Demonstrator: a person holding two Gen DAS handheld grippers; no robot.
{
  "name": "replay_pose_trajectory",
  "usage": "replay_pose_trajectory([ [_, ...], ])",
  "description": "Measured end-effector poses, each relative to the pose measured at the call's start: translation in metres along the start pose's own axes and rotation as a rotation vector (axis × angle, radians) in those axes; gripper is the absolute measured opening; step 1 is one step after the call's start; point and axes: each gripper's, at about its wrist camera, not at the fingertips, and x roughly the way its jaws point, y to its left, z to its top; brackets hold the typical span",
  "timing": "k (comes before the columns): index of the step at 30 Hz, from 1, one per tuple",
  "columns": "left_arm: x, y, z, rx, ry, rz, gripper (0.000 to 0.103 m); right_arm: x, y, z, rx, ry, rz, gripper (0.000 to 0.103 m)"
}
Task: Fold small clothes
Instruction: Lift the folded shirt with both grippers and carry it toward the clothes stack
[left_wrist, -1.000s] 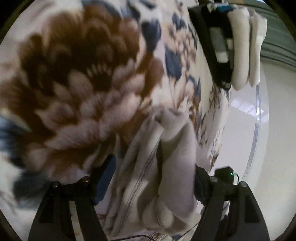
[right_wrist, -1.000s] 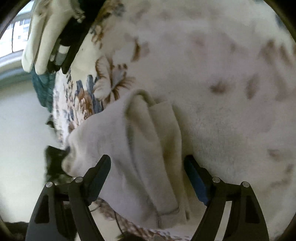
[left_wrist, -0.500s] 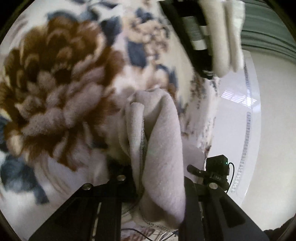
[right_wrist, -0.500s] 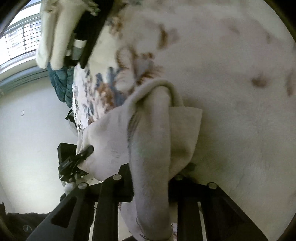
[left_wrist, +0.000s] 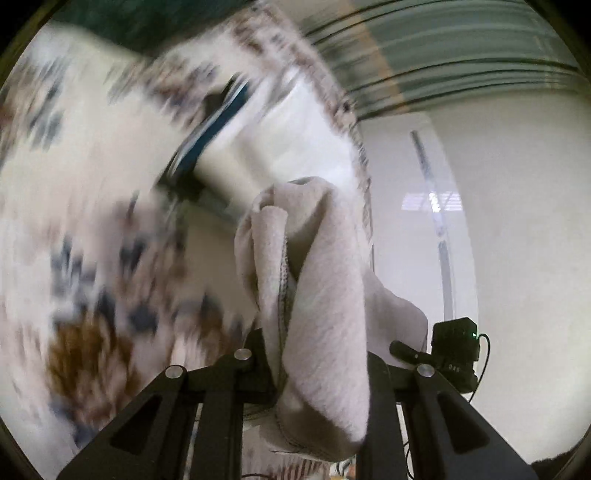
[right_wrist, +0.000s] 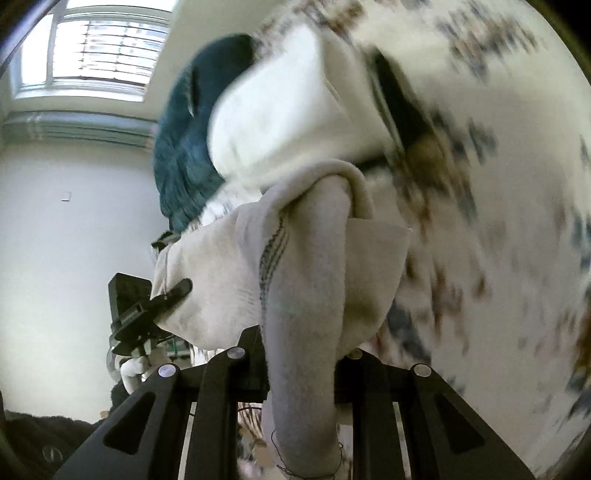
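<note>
A small pale grey-beige garment (left_wrist: 321, 295) with dark stitching hangs bunched between both grippers, lifted off the floral blanket (left_wrist: 85, 206). My left gripper (left_wrist: 317, 373) is shut on one end of it. My right gripper (right_wrist: 303, 365) is shut on the other end (right_wrist: 306, 295), which drapes over the jaws. The other gripper's black body (right_wrist: 136, 310) shows at the left in the right wrist view, and at the right (left_wrist: 454, 350) in the left wrist view.
A stack of folded clothes, white and dark pieces (right_wrist: 295, 110), lies on the blanket ahead, also blurred in the left wrist view (left_wrist: 229, 147). A teal quilt (right_wrist: 184, 147) lies beyond it. White wall (left_wrist: 517, 221) and a window (right_wrist: 92, 44) are behind.
Both grippers closed on the garment and lifted it off the blanket. They now swing up and toward the stack of folded clothes; the background is motion-blurred.
</note>
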Motion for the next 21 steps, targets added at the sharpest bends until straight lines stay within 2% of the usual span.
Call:
replay_pose_trajectory([
  [4, 0.003, -0.039, 0.081, 0.079, -0.068, 0.006, 0.015, 0.002, 0.031, 0.089, -0.041, -0.07, 0.008, 0.02],
  [9, 0.029, -0.046, 0.162, 0.124, -0.09, 0.075, 0.016, 0.039, 0.043, 0.192, -0.063, -0.088, -0.022, 0.02],
  [12, 0.057, -0.031, 0.193, 0.148, -0.064, 0.182, 0.017, 0.07, 0.031, 0.235, -0.051, -0.07, -0.093, 0.02],
  [13, 0.068, -0.026, 0.2, 0.158, -0.048, 0.249, 0.019, 0.082, 0.029, 0.245, -0.054, -0.055, -0.131, 0.02],
  [15, 0.081, -0.021, 0.199, 0.186, -0.025, 0.332, 0.021, 0.101, 0.027, 0.253, -0.071, -0.024, -0.202, 0.02],
  [16, 0.085, -0.021, 0.197, 0.206, -0.02, 0.384, 0.026, 0.11, 0.031, 0.256, -0.091, -0.008, -0.259, 0.021],
  [19, 0.086, -0.028, 0.188, 0.267, -0.07, 0.52, 0.043, 0.118, 0.037, 0.245, -0.128, -0.006, -0.384, 0.038],
  [20, 0.087, -0.028, 0.188, 0.275, -0.097, 0.552, 0.048, 0.119, 0.04, 0.243, -0.139, -0.012, -0.431, 0.055],
  [21, 0.087, -0.029, 0.189, 0.283, -0.122, 0.578, 0.057, 0.118, 0.044, 0.241, -0.147, -0.025, -0.477, 0.072],
])
